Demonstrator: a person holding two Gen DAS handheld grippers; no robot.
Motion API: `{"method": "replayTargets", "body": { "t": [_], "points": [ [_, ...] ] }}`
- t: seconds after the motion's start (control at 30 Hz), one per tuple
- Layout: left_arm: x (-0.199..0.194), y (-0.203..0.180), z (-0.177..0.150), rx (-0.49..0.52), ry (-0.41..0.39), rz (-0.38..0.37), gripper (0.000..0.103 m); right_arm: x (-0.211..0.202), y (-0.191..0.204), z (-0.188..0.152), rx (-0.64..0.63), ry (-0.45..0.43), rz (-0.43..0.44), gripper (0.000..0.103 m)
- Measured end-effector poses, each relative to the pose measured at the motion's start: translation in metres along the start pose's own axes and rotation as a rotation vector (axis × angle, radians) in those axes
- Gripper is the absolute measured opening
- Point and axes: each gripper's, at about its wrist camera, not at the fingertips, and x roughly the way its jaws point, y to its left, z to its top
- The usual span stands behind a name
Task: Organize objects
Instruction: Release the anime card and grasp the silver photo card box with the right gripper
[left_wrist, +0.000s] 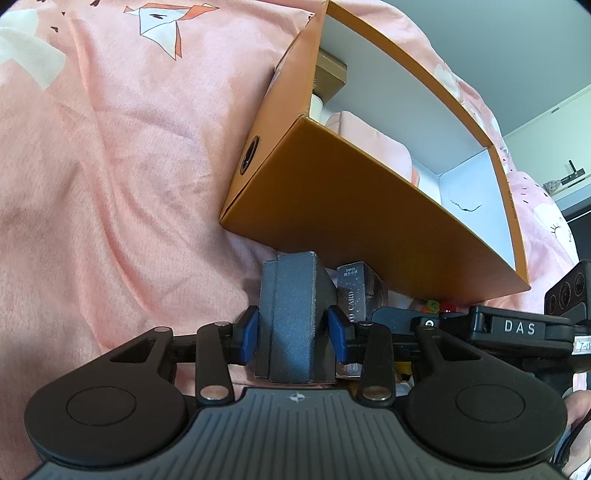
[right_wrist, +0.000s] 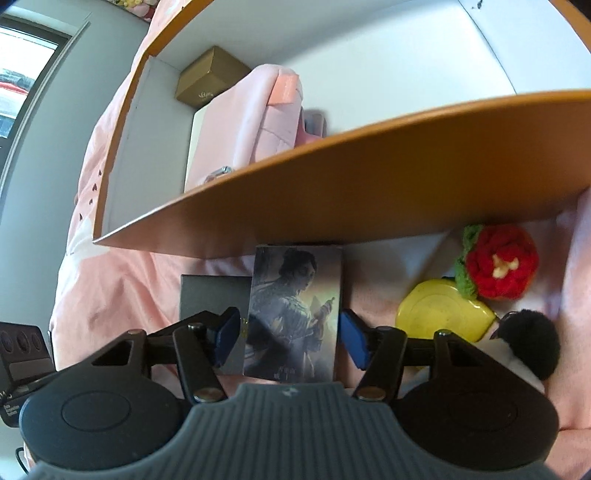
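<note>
An orange cardboard box (left_wrist: 343, 206) with a white inside lies on a pink bedsheet; it also shows in the right wrist view (right_wrist: 369, 177). Inside are a pink pouch (right_wrist: 243, 122), a gold box (right_wrist: 210, 75) and a white box. My left gripper (left_wrist: 293, 334) has its blue pads on both sides of a grey textured case (left_wrist: 290, 317), touching or nearly so. My right gripper (right_wrist: 291, 338) is open around a card box with a woman's picture (right_wrist: 295, 310), its pads a little apart from the box. The grey case (right_wrist: 210, 295) lies left of it.
A red crocheted flower (right_wrist: 498, 262), a yellow round case (right_wrist: 439, 314) and a black fluffy ball (right_wrist: 532, 339) lie on the sheet to the right. The pink sheet (left_wrist: 110, 166) stretches left. A window and grey wall stand far left.
</note>
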Motion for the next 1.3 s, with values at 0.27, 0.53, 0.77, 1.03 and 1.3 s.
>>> {"method": "replayTargets", "body": {
  "t": [0.27, 0.53, 0.77, 1.03, 1.3],
  "points": [
    [0.003, -0.003, -0.002, 0.002, 0.008, 0.017, 0.045, 0.012, -0.016, 0.007, 0.073, 0.011, 0.026, 0.059],
    [0.003, -0.004, -0.005, -0.006, 0.006, 0.012, 0.044, 0.022, -0.029, 0.010, 0.131, 0.028, 0.093, 0.061],
    [0.002, -0.007, -0.010, 0.000, 0.005, 0.022, 0.044, -0.001, -0.011, 0.002, 0.063, -0.003, 0.083, 0.038],
    [-0.006, -0.007, -0.020, 0.008, 0.003, 0.033, 0.044, -0.022, 0.012, -0.004, 0.018, -0.078, 0.102, 0.027],
    [-0.008, -0.011, -0.025, 0.027, 0.000, 0.051, 0.044, -0.019, 0.015, -0.003, 0.025, -0.080, 0.125, 0.034]
  ]
}}
